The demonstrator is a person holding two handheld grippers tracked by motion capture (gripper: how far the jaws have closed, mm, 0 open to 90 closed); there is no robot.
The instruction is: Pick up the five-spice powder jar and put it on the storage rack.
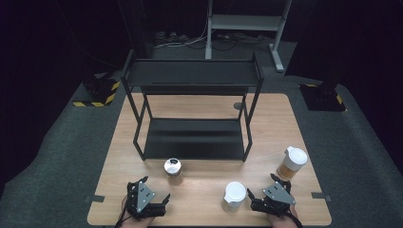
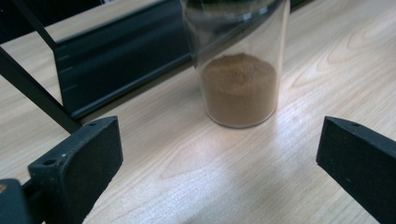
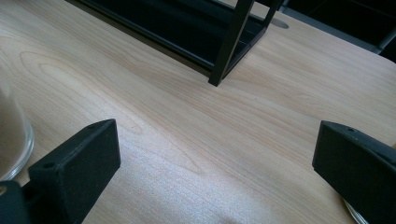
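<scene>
Currently my left gripper (image 1: 159, 198) rests low over the table (image 1: 204, 209) near its front-left corner, jaws spread wide with nothing between them. In the left gripper view the jaws frame a clear glass jar (image 2: 238, 65) that stands upright on the wood just ahead of them, not touching either jaw. That jar holds brown powder (image 2: 239, 88) in its lower part. From the high view the same jar (image 1: 174, 171) shows a silver lid and stands just in front of the black shelf rack (image 1: 195, 76), near the rack's front-left leg.

My right gripper (image 1: 256, 199) sits near the front-right corner, jaws likewise wide apart and empty. Just beside it, toward the table's middle, stands a white-lidded jar (image 1: 234, 196); the right gripper view catches its glass wall (image 3: 14, 135) at the left edge, outside the left jaw. A second white-lidded jar with amber contents (image 1: 292, 164) stands close to the right edge, behind the right gripper.
</scene>
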